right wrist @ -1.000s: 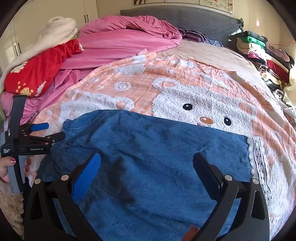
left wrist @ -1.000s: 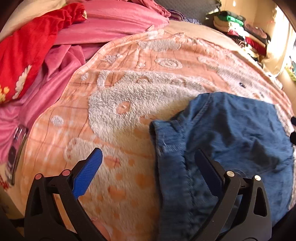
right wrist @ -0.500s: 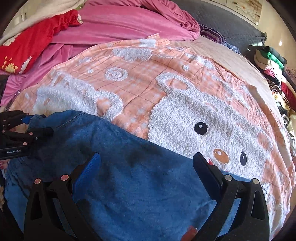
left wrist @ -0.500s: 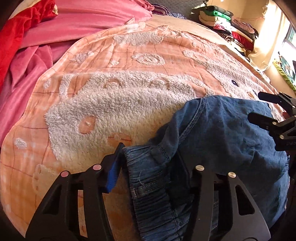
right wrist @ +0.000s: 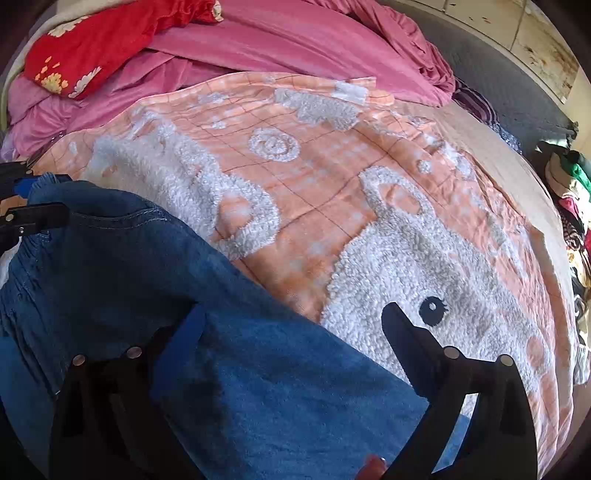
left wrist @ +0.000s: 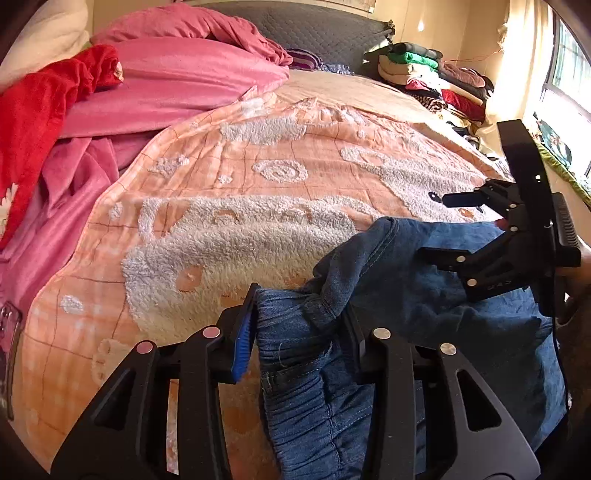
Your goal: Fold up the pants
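The left gripper [left wrist: 299,328] has just been closing and now pinches the gathered elastic waistband of the blue denim pants [left wrist: 436,306], with a bunched fold of cloth pressed between its blue-lined fingers [left wrist: 242,341]. The waistband corner is raised a little off the bed, and the rest of the pants lie spread to the right across the blanket.

The right gripper [right wrist: 291,328] has just been narrowing slightly, yet its jaws stand wide apart and grip nothing: one finger lies over the pants, the other over the blanket, with the pants' upper edge running between them. In the left wrist view this same gripper hovers over the far side of the pants.

The pants [right wrist: 122,266] rest on an orange checked blanket [left wrist: 236,184] with fluffy white animal shapes; a black stitched eye [right wrist: 433,306] shows just past the right gripper's finger. Nothing lies on top of the pants.

Behind the blanket a pink bedspread [left wrist: 177,85] is heaped up, with a red flowered cloth [left wrist: 40,107] on it at the left and a white pillow [left wrist: 44,37] in the corner. A grey quilted headboard [left wrist: 314,29] stands at the back. On the far right edge of the bed sits a stack of folded clothes [left wrist: 424,74], beside a sunlit window [left wrist: 569,74] and cream walls.
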A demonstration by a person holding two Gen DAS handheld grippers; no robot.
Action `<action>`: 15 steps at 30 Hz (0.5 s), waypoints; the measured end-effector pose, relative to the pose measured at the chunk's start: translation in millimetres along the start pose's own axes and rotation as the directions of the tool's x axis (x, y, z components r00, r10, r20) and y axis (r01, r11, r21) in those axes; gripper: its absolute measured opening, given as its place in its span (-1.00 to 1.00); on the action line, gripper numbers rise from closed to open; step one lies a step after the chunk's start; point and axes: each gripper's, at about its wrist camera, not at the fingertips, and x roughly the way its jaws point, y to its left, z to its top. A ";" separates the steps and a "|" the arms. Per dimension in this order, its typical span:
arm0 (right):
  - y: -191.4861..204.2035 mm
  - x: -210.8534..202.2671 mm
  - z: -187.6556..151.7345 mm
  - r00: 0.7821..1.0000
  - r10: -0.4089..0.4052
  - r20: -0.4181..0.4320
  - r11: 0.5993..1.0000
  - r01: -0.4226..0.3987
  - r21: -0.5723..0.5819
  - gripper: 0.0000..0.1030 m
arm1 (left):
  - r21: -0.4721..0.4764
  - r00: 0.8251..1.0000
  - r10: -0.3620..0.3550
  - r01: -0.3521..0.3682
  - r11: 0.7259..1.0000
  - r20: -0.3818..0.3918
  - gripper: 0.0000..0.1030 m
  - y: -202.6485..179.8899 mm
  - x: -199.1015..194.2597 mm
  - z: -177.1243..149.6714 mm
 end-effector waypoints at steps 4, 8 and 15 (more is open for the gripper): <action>13.3 10.3 2.4 0.998 0.049 -0.044 0.997 -0.051 -0.059 0.22 | 0.022 1.000 0.014 -0.015 1.000 0.021 -0.41 -5.6 -6.3 -1.4; 26.6 -1.4 -3.4 0.997 0.077 -0.008 0.994 -0.077 -0.075 -0.64 | 0.045 0.998 0.058 -0.060 0.997 0.033 -0.41 -10.7 -3.4 -4.5; 33.7 -66.6 -31.0 0.988 0.049 0.147 0.998 -0.055 0.041 -0.86 | 0.014 0.996 0.055 -0.056 0.998 0.077 -0.41 -7.1 -20.1 -14.7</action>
